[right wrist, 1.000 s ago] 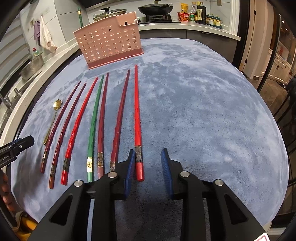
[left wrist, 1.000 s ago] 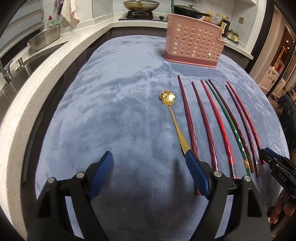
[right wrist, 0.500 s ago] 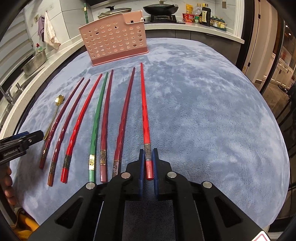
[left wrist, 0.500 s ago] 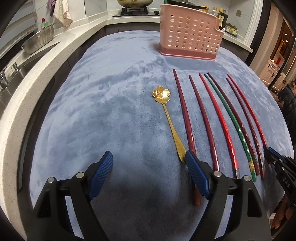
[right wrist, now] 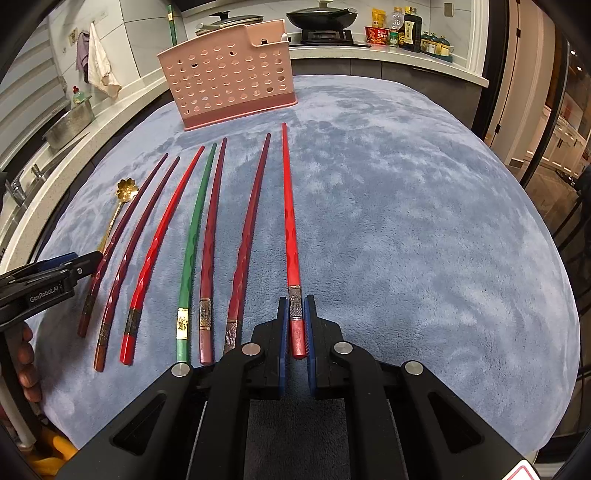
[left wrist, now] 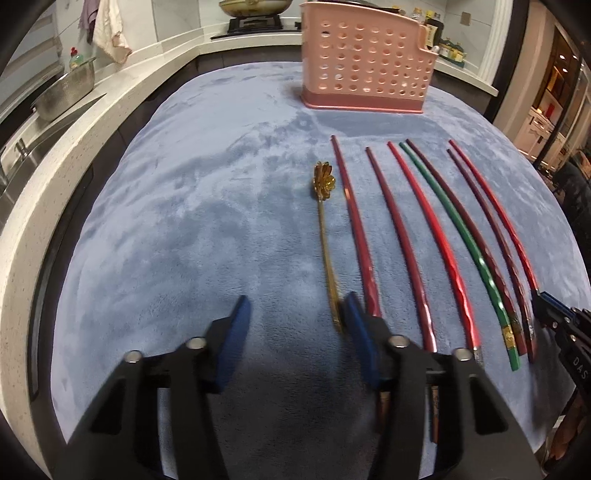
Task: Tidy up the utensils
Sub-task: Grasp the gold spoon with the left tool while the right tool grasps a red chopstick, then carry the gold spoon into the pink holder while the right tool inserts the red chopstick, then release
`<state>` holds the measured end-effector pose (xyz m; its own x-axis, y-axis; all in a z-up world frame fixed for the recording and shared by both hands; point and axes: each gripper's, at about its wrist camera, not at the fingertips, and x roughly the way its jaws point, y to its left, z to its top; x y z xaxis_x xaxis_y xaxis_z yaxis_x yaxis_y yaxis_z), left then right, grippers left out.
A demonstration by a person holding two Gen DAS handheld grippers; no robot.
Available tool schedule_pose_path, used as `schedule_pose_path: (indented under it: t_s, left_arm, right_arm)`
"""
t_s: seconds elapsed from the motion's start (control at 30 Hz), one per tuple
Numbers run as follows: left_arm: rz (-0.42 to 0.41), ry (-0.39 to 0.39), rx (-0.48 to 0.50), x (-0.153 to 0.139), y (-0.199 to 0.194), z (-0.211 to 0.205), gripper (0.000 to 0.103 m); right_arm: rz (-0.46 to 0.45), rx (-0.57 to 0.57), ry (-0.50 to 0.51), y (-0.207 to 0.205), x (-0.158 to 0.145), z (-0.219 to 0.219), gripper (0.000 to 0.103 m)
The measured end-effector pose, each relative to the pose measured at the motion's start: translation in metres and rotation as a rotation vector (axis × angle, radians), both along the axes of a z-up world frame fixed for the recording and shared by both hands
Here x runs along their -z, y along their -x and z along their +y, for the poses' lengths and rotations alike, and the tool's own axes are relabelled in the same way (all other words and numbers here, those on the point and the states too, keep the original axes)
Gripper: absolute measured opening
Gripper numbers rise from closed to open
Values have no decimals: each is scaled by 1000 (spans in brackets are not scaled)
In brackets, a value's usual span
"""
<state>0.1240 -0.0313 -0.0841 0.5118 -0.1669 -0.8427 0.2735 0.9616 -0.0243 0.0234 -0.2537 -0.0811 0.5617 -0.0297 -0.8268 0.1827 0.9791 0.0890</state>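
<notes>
Between the blue pads of the right gripper (right wrist: 295,325), clamped tight: the thick end of a bright red chopstick (right wrist: 289,218), metal band just above the pads, thin tip aimed at the pink perforated utensil holder (right wrist: 229,81). Beside it to the left, fanned flat on the blue-grey plush cloth (right wrist: 424,221): a dark red chopstick (right wrist: 246,240), another dark red chopstick (right wrist: 210,236), a green chopstick (right wrist: 194,236), a red chopstick (right wrist: 162,236) and two maroon chopsticks (right wrist: 127,240), then a gold flower-bowl spoon (right wrist: 123,195) at the far left

At the left gripper (left wrist: 295,325), jaws half spread and just now narrowing, nothing pressed between the pads; gold spoon's handle end lying close against the inner face of the right-hand finger (left wrist: 356,332), contact hard to judge through motion blur. Seen from the right wrist, same gripper low at the left edge over the maroon sticks' thick ends, a hand (right wrist: 27,365) below it

Beyond the cloth: holder standing upright at the far side, with a white counter (left wrist: 110,122), steel colander (left wrist: 62,96) and a wok on the stove (right wrist: 321,16) behind
</notes>
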Motion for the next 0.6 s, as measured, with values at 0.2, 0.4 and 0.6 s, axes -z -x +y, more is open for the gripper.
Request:
schedule_pose_path:
  t_s: [0.2, 0.4, 0.6]
  left_arm:
    - [6, 43, 11, -3, 3, 5, 13]
    - [13, 73, 14, -9, 5, 11, 3]
    - [-21, 76, 4, -28, 6, 17, 2]
  right_arm:
    - [-1, -3, -6, 0, 0, -1, 8]
    - [-8, -9, -15, 1, -6, -2, 7]
    - [-48, -12, -25, 0, -26, -3, 7]
